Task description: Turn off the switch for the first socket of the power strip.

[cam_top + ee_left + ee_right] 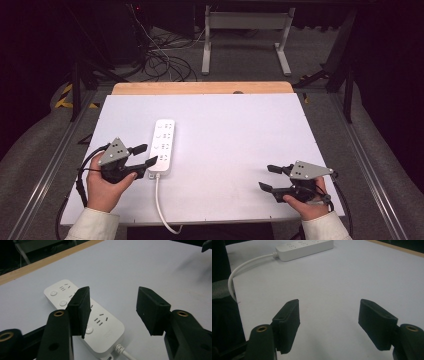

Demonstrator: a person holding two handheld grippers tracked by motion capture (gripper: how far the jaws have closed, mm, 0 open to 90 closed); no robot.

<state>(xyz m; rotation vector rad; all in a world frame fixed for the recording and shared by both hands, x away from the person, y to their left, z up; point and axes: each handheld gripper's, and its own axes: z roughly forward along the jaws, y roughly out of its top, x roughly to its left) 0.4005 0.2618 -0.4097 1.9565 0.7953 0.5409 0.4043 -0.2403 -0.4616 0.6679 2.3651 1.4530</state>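
Each hand wears a cream sleeve. The left tool (141, 155) and right tool (268, 177) are black, each topped by a grey three-cornered plate dotted with holes, brass-ringed screws near the pads, black cable trailing.

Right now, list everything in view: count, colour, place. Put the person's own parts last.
power strip: one, white, left half of the table, lengthwise away from the person, beside the left tongs.
power strip cable: one, white, runs from the strip's near end off the table's near edge.
table: one, white top, wooden strip at far edge.
desk frame: one, white, on the floor beyond the table.
floor cables: several, black and white, far left floor.
left tongs: one, black, open, near left.
right tongs: one, black, open, near right.
hands: two, white sleeves, bottom edge.
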